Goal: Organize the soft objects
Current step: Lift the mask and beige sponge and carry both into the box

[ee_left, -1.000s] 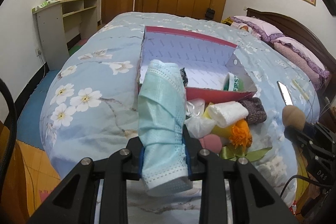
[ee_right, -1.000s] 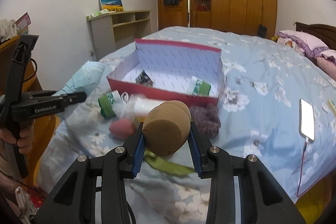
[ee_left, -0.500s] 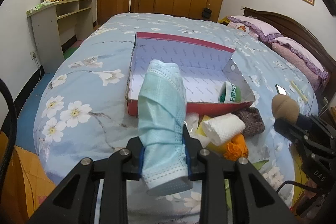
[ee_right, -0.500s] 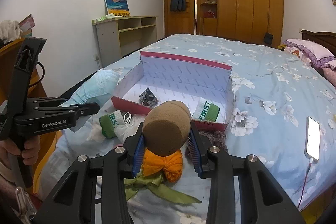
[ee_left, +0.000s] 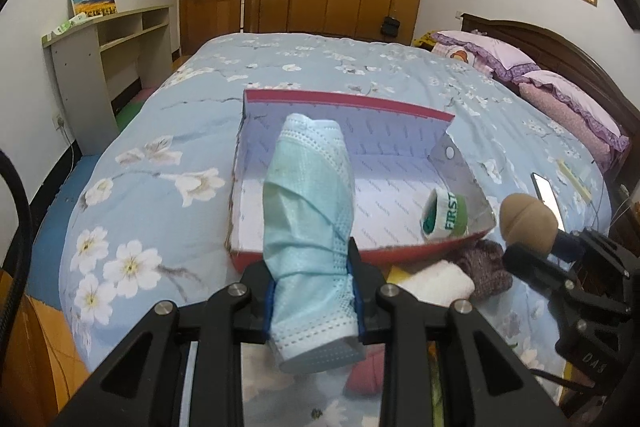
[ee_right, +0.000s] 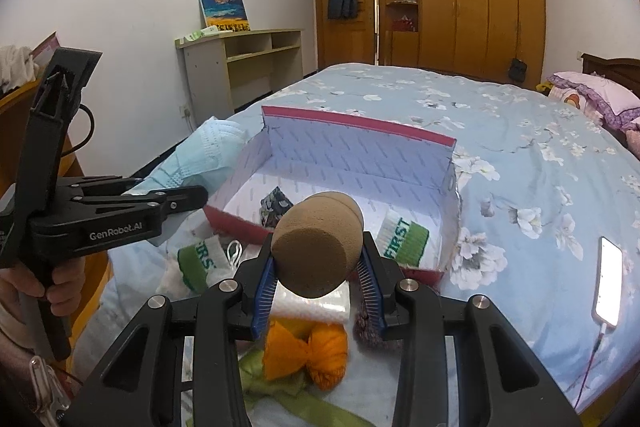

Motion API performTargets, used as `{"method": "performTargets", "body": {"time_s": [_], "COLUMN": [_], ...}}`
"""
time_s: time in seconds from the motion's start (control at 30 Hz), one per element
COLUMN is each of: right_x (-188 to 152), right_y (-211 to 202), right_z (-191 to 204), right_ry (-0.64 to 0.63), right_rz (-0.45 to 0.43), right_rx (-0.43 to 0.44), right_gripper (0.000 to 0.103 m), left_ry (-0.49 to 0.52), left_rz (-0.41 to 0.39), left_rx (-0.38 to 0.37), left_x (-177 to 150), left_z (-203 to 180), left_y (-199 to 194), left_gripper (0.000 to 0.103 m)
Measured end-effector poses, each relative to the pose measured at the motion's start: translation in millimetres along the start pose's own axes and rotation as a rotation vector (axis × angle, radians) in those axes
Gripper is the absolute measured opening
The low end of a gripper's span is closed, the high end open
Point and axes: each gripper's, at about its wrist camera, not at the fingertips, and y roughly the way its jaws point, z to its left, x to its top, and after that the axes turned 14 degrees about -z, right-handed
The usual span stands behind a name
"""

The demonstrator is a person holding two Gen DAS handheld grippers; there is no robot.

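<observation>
The left gripper is clamped on a rolled blue face mask, the right gripper on a brown sponge; both hang just before the red box on the bed, likely ready for dropping in beside the socks.

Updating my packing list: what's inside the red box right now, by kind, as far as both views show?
Green-and-white FIRST band: 1
Dark patterned bundle: 1
Total visible in the red box: 2
</observation>
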Motion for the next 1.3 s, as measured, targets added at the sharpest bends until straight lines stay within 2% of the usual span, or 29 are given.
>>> {"method": "performTargets", "body": {"time_s": [0.33,0.7,1.3], "right_x": [8,2,-17], "right_y": [33,70,108], "right_z": [-2,-6,-7], "right_ry": [0.026,0.043,0.062], "right_rz": [0.008,0.049,0.128], "right_rx": [0.017,0.02,0.019], "right_gripper": [0.039,0.039,0.039], "left_ry": [0.001,-0.006,0.008], "left_rz": [0.021,0.04,0.058], "left_rx": [-0.009,0.003,0.027], "left_x": [9,10,-2], "left_z": [2,6,8], "left_y": [35,72,105], "left_gripper": [0.029,0.029,0.03]}}
